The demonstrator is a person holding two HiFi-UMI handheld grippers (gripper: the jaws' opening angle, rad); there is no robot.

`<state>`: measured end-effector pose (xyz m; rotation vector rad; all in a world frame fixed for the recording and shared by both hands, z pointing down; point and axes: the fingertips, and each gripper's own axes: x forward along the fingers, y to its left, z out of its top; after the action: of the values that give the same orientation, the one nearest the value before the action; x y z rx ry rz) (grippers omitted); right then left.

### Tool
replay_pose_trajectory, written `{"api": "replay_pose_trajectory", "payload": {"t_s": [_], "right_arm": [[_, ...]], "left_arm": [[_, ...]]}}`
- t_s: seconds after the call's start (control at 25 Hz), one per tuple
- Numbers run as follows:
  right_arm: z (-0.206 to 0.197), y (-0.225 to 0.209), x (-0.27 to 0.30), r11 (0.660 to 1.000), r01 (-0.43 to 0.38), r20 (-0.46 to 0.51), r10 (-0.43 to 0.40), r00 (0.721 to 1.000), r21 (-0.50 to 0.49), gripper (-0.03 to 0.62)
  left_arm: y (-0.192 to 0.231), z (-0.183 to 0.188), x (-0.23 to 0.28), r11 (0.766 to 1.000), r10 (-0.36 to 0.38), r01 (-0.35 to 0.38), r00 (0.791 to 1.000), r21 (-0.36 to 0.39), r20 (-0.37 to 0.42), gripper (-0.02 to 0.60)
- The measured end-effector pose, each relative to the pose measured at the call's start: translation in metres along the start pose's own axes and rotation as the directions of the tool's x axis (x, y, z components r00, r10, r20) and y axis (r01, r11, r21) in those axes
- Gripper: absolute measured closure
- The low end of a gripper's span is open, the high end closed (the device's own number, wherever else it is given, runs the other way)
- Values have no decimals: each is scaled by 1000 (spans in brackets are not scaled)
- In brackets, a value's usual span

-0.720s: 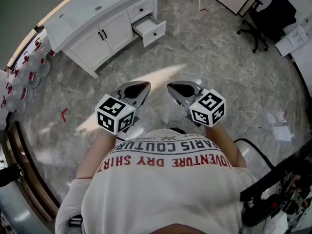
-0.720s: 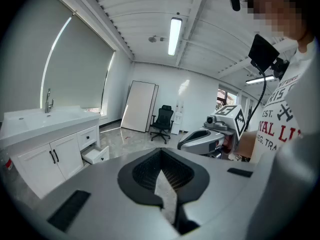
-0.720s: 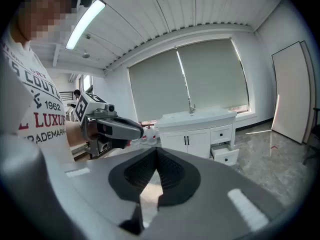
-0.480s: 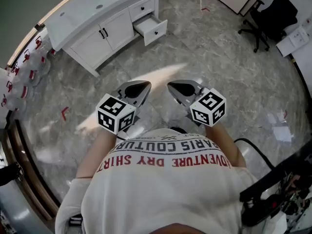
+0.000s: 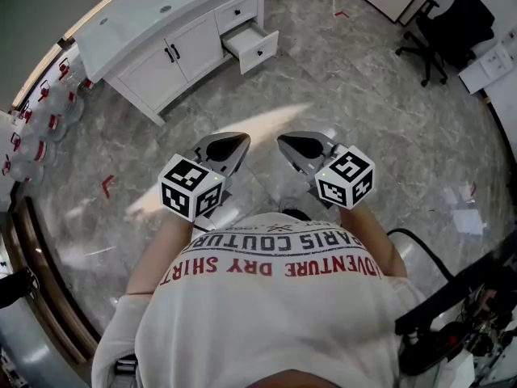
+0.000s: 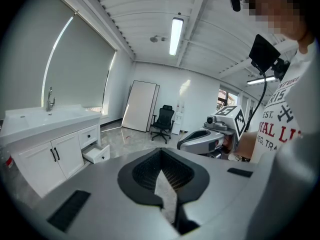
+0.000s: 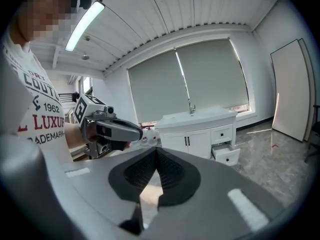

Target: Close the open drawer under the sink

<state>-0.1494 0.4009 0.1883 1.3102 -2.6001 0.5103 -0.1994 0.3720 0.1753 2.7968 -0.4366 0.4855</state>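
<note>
A white sink vanity (image 5: 133, 31) stands at the far left of the room, with its lower right drawer (image 5: 252, 45) pulled out. The drawer also shows in the left gripper view (image 6: 97, 154) and the right gripper view (image 7: 226, 155). Both grippers are held side by side in front of the person's chest, far from the vanity. My left gripper (image 5: 234, 142) (image 6: 161, 151) is shut with nothing in it. My right gripper (image 5: 289, 144) (image 7: 156, 151) is also shut and empty.
The floor is grey marble tile. A black office chair (image 5: 444, 27) stands at the far right, and a white board (image 6: 141, 106) leans on the back wall. Several red-capped bottles (image 5: 48, 95) line the left wall. Cables and a stand (image 5: 460, 314) lie at the near right.
The vanity has drifted a few pixels right in the head view. Both grippers keep the same pose and stay shut.
</note>
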Motion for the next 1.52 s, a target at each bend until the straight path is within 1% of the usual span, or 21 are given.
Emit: {"api": "replay_pose_trajectory", "payload": {"t_s": [0.6, 0.84, 1.0, 1.2, 1.32, 1.4, 1.52], "right_arm": [[-19, -15, -2, 999, 14, 6, -14, 1000, 35, 592], [-29, -33, -1, 998, 19, -6, -18, 1000, 60, 592], [-36, -55, -9, 997, 18, -15, -16, 1000, 81, 592], [-32, -110, -20, 994, 17, -35, -13, 999, 106, 592], [-30, -140, -27, 993, 16, -32, -12, 999, 120, 592], [-26, -160, -33, 992, 15, -25, -12, 1000, 125, 592], [-17, -187, -39, 993, 7, -22, -5, 1000, 118, 592]], "left_arm": [[-1, -19, 24, 999, -32, 31, 999, -22, -25, 580], [6, -23, 39, 999, -34, 32, 999, -37, -43, 580], [5, -24, 63, 998, -33, 29, 997, -53, -63, 580], [10, -11, 112, 997, -33, 25, 994, -79, -102, 580], [10, -5, 139, 996, -33, 23, 991, -81, -126, 580], [12, 2, 157, 997, -27, 16, 991, -80, -132, 580], [17, 21, 180, 997, -6, -4, 993, -76, -119, 580]]}}
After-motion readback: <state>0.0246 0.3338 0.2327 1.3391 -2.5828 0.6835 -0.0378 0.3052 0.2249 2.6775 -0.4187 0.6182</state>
